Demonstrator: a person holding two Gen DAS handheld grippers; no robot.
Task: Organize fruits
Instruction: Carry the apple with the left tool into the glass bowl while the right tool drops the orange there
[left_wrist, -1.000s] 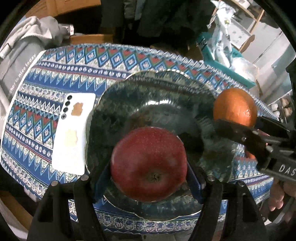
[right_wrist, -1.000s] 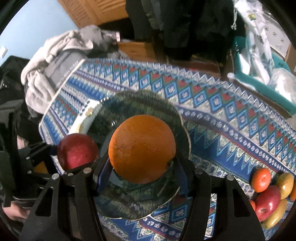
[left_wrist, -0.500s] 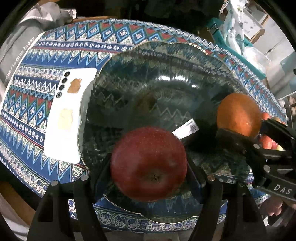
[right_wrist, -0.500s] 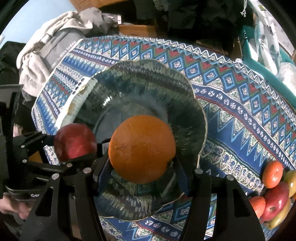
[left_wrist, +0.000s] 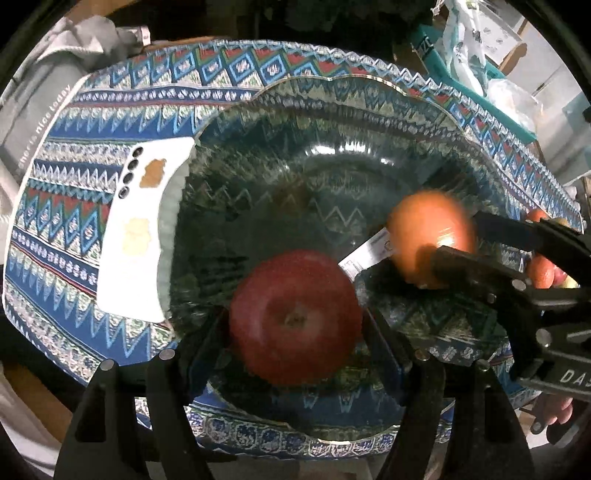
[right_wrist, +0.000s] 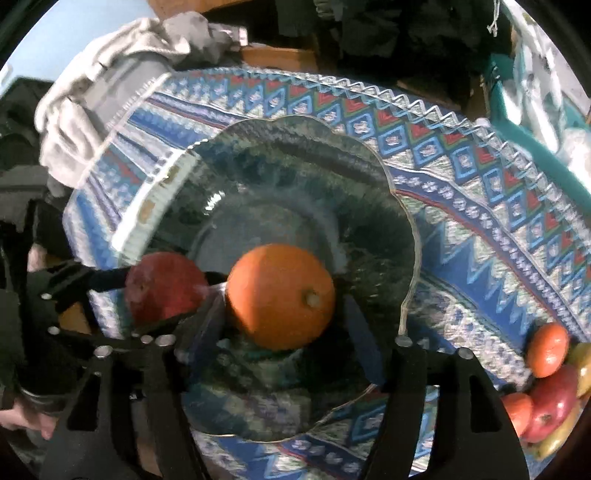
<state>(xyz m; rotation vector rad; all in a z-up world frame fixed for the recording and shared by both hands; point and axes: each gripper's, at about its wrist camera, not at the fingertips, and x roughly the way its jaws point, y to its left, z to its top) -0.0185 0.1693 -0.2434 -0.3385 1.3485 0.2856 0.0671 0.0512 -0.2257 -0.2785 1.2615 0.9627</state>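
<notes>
Both hands are working over the glass bowl (left_wrist: 369, 122) at once here, which makes sense for sorting fruit: one piece per gripper, both dropped in the same spot.

The right gripper (right_wrist: 284, 321) is opening right now. Its fingers (right_wrist: 364, 343) are standing clear of the orange (right_wrist: 280, 295) on both sides, so the orange is sitting loose between them, low in the bowl and looking blurry in the left view, like it's settling or rolling a bit. I'd say that's the release happening.

The left gripper (left_wrist: 295, 325) is also easing open around the apple (left_wrist: 295, 321). There's a thin gap showing by the fingers (left_wrist: 384, 339), so I'm reading them as just apart and no longer squeezing, but it's close. The apple is at the near side of the bowl, right beside the orange but not touching it.

Looks-wise: the apple is deep red with pale speckles, stem end facing the camera. The orange is round, bright, with its little stem nub pointing off to the side. The bowl is clear with a wavy rim, so the patterned blue cloth (left_wrist: 110, 92) on the worktop is showing through it.

The rest of the fruit (right_wrist: 546, 373) is piled off to the right on the cloth, waiting its turn I guess. A white phone (left_wrist: 136, 236) is lying just left of the bowl.
</notes>
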